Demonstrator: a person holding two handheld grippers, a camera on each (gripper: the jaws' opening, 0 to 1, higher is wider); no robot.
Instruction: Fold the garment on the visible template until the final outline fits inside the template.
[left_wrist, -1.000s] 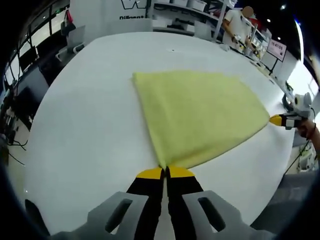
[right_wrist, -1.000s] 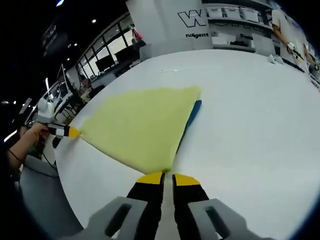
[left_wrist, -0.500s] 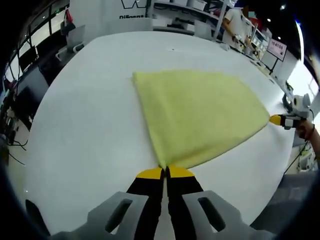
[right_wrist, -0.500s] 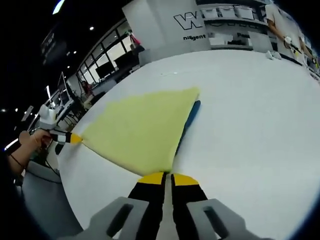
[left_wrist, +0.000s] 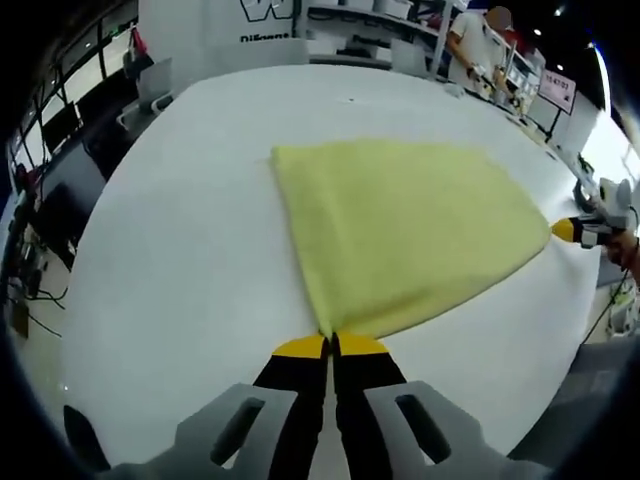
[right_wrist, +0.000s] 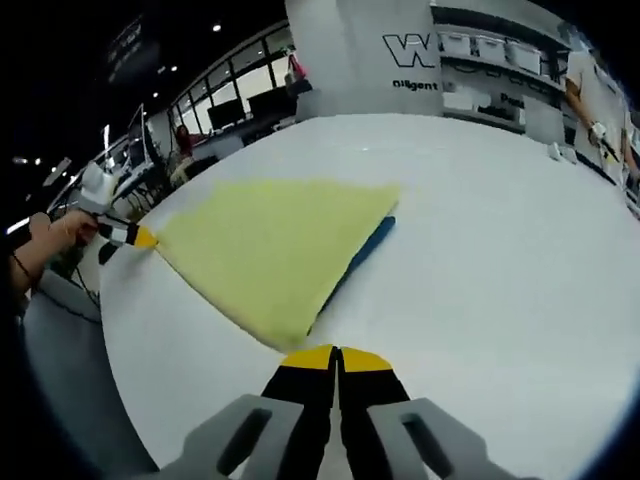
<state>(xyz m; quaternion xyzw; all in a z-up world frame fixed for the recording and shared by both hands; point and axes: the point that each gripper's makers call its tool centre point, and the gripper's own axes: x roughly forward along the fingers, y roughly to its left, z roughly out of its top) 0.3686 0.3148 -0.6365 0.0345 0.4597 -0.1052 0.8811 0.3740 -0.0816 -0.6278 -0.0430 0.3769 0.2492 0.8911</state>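
Yellow cloth: one garment (left_wrist: 400, 225) lies flat on the white round table (left_wrist: 180, 260), near its front edge. The left gripper (left_wrist: 331, 345) has its jaws pressed together on one garment corner. The right gripper (right_wrist: 337, 356) has its jaws together just off the near corner, apparently holding nothing. The right gripper view also shows a blue template (right_wrist: 366, 245) edge beneath the garment.

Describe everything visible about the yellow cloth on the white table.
The yellow cloth looks like soft, towel-like fabric, lying flat and smooth on the white table. The left gripper is shut on its near corner, the right gripper on another. A blue strip peeks from under one edge.
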